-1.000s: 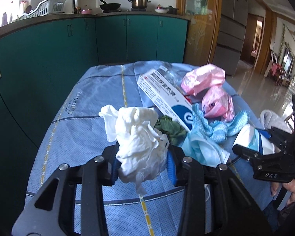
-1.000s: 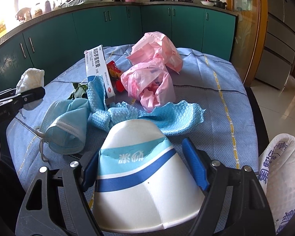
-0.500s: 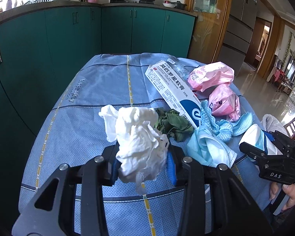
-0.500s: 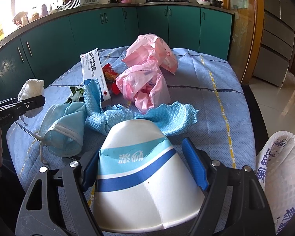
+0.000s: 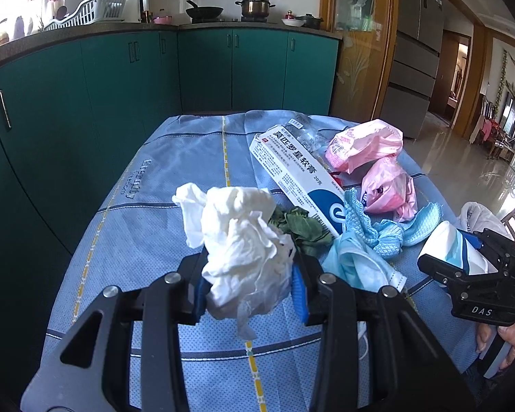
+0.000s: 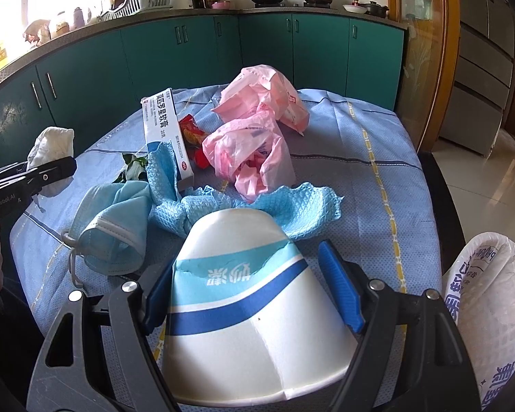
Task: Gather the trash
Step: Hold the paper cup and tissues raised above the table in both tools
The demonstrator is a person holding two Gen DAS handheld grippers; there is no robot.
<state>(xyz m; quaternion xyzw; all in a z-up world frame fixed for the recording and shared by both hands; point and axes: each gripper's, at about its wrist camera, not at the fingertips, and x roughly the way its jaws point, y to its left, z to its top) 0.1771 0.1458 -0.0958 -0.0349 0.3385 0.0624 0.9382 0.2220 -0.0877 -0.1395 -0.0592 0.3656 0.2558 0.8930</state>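
Observation:
My left gripper [image 5: 249,286] is shut on a crumpled white tissue [image 5: 243,247], held above the blue tablecloth [image 5: 147,226]. My right gripper [image 6: 254,292] is shut on an upturned white paper bowl with blue bands [image 6: 243,295]. That bowl [image 5: 453,250] and the right gripper [image 5: 463,274] show at the right edge of the left wrist view. Left on the table are a blue face mask [image 6: 110,226], a blue mesh cloth [image 6: 292,206], a white ointment box [image 6: 168,130], green leaves [image 6: 134,166], a red wrapper [image 6: 192,132] and two pink plastic bags [image 6: 250,151].
A white printed plastic bag [image 6: 487,309] hangs open past the table's right edge. Green kitchen cabinets [image 5: 120,96] curve round the far and left sides of the table. A tiled floor and a wooden door frame [image 5: 364,44] lie to the right.
The left wrist view has shifted a little: the table and trash sit lower and nearer than a second ago. Both grips are unchanged; the right gripper has stayed put.

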